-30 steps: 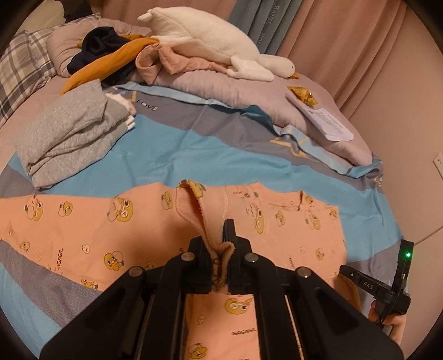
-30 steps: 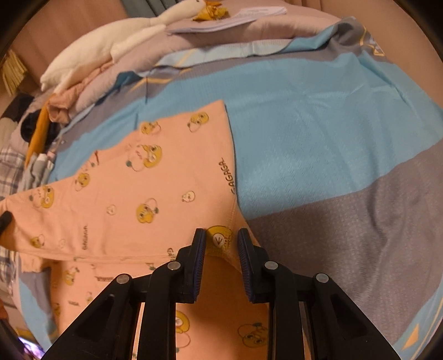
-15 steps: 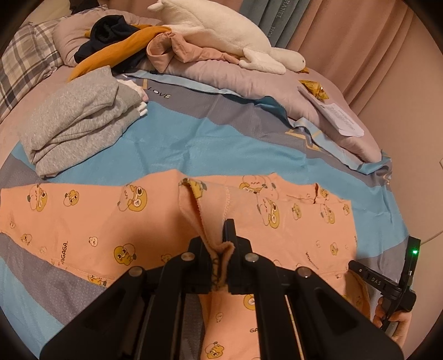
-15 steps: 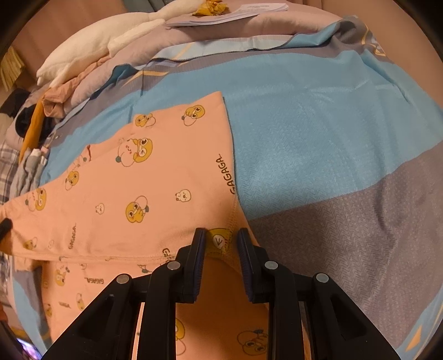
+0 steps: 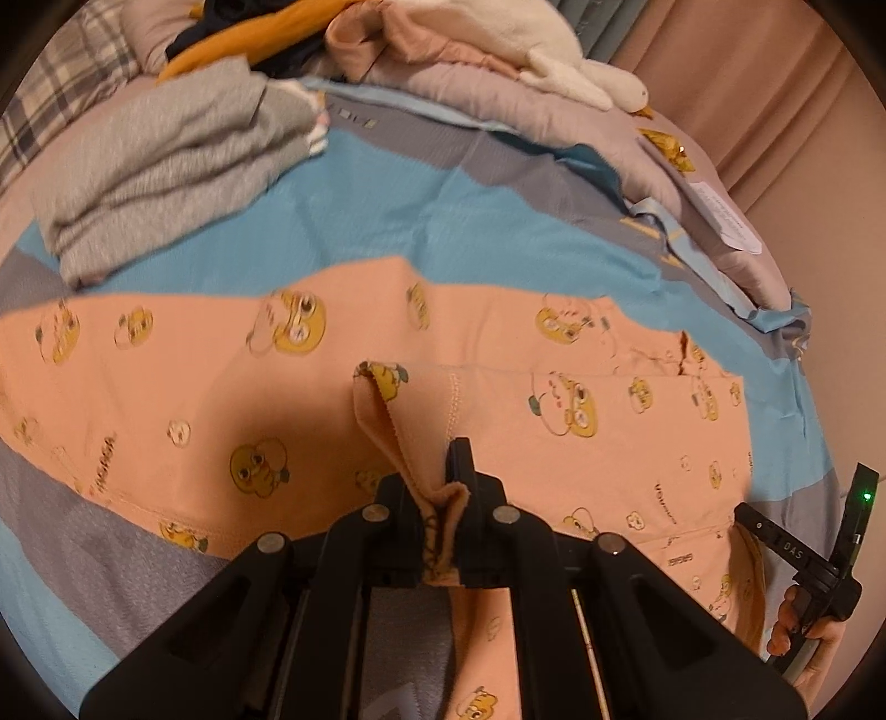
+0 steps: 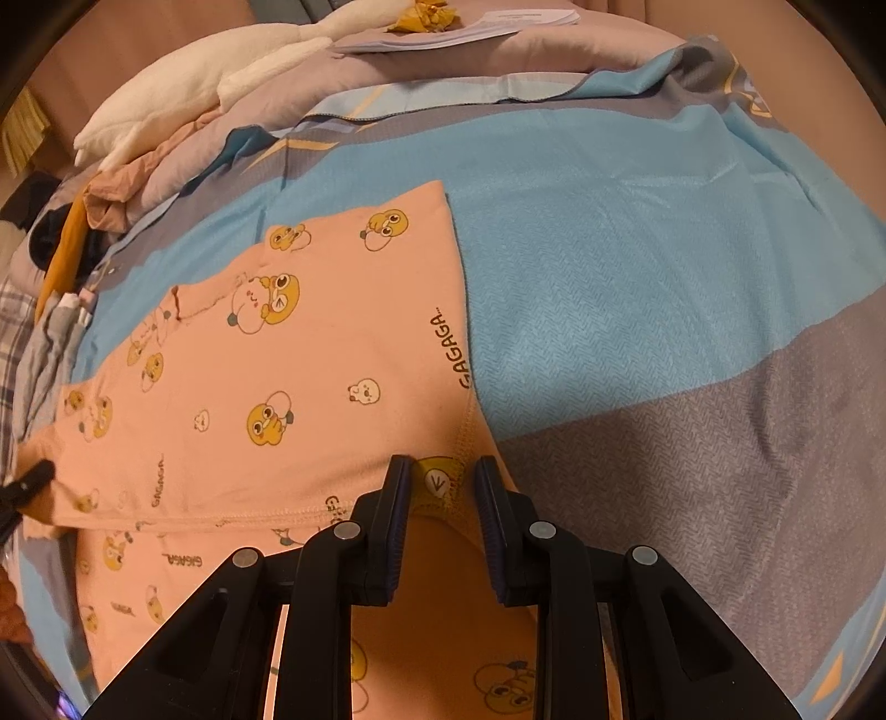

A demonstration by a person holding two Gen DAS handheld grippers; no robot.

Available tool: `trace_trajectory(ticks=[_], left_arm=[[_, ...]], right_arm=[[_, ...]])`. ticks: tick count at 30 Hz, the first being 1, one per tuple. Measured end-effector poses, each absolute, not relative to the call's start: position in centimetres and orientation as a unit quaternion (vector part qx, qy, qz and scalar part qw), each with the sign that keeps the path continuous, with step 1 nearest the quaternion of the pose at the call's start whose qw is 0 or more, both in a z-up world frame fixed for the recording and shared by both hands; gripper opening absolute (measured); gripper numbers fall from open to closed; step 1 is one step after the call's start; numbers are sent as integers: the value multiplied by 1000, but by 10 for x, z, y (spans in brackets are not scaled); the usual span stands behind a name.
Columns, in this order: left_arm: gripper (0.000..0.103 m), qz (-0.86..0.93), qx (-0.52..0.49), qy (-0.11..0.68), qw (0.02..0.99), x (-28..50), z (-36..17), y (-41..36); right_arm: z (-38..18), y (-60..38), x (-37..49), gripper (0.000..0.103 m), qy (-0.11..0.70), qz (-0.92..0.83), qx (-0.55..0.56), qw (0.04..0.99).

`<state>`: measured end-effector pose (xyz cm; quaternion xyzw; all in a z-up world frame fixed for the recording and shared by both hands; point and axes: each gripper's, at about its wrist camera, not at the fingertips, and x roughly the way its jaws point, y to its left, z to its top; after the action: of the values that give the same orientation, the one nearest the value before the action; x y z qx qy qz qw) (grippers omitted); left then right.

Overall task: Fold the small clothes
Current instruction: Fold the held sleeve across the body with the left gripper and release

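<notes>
A peach garment (image 5: 554,454) printed with yellow ducks lies spread on the blue and grey bed sheet (image 6: 637,277). My left gripper (image 5: 437,487) is shut on a bunched fold of its edge, held low over the cloth near the middle. In the right wrist view the same garment (image 6: 310,387) fills the left half. My right gripper (image 6: 440,479) has a thick bunch of its corner, with a duck print, pressed between the pads. From the left wrist view that right gripper (image 5: 803,559) sits at the far right edge, in a person's hand (image 5: 797,626).
A folded grey stack of clothes (image 5: 166,166) lies at the back left. Behind it is a heap of loose clothes (image 5: 277,33) and a white plush toy (image 5: 565,66). A mauve pillow with a paper sheet (image 5: 725,216) is at the back right.
My left gripper has sunk toward the bed with the fold still in it, so the garment looks nearer and larger. The right gripper has kept still.
</notes>
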<state>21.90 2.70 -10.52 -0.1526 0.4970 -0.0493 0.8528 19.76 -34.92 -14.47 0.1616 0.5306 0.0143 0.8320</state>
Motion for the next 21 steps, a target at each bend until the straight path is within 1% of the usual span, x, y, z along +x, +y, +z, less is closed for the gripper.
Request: trace_trajectory(ticks=[8, 14, 21], left_arm=[[12, -36, -149, 513, 845, 219, -122, 29], [13, -33, -164, 520, 838, 221, -133, 32], [13, -32, -175, 510, 841, 217, -135, 34]], right_arm=[[-145, -347, 197, 27, 529, 11, 152, 835], [-145, -347, 197, 27, 528, 9, 149, 836], [-146, -344, 198, 27, 527, 4, 142, 838]])
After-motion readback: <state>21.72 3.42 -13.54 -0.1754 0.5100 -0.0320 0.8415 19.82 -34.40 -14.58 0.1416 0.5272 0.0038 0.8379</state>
